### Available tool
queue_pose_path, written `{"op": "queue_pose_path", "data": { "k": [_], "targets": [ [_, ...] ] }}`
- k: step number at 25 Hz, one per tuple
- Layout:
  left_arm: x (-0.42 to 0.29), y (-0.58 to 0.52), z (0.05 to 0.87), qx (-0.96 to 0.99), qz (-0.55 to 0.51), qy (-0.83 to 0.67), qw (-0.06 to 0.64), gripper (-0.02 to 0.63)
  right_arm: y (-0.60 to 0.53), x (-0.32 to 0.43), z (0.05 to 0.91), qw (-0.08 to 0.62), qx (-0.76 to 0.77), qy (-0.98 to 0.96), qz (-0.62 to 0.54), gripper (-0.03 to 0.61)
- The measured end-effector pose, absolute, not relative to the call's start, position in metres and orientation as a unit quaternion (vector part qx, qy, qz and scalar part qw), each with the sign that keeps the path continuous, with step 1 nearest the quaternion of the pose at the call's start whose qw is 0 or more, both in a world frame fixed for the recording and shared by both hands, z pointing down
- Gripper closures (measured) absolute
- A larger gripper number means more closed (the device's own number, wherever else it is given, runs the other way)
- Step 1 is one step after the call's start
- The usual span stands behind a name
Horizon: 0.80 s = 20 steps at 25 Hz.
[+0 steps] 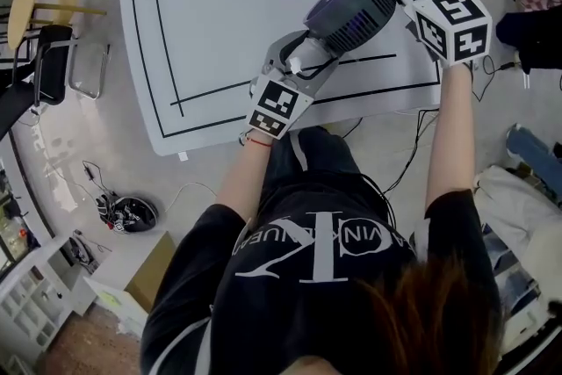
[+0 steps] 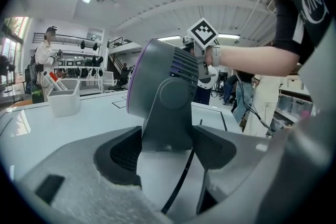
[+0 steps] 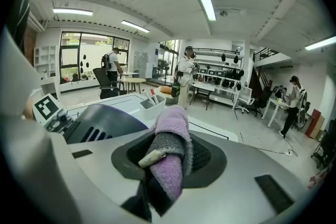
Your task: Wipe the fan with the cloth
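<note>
Now the left tool (image 2: 167, 150) grips the fan (image 2: 164, 84) by its stand — front facing away — right tool (image 3: 167, 159) pinches the cloth (image 3: 172, 131).

Bright ceiling strip-lights; fisheye-warped edges

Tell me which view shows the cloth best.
The right gripper view: the cloth fills its centre, clamped and bunched. The head view shows only its pink tip past the fan; the left gripper view shows none of it.
</note>
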<state>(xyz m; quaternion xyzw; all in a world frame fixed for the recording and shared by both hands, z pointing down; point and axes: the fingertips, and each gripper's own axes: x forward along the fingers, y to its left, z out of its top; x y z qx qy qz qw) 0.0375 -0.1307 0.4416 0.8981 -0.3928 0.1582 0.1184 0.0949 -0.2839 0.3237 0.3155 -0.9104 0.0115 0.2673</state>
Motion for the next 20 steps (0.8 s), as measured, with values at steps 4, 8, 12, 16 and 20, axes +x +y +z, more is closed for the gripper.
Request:
{"op": "queue_pose_path", "data": {
  "k": [4, 8, 12, 16, 20],
  "targets": [
    [0.036, -0.129, 0.442, 0.896, 0.158, -0.397, 0.119, 0.314, -0.289, 0.094, 0.336, 0.279, 0.305, -0.910, 0.021, 0.453],
    [0.034, -0.132, 0.444, 0.902, 0.159, -0.381, 0.127, 0.316, -0.296, 0.093, 0.342, 0.284, 0.312, -0.907, 0.016, 0.451],
    [0.027, -0.127, 0.437, 0.918, 0.158, -0.335, 0.141, 0.314, -0.288, 0.101, 0.318, 0.248, 0.363, -0.898, -0.026, 0.445],
    [0.019, -0.124, 0.438, 0.927, 0.204, -0.303, 0.088, 0.316, -0.256, 0.117, 0.282, 0.199, 0.417, -0.885, -0.060, 0.443],
    [0.017, -0.126, 0.454, 0.925, 0.272, -0.261, 0.044, 0.378, -0.209, 0.131, 0.272, 0.186, 0.439, -0.876, -0.065, 0.443]
  ]
}}
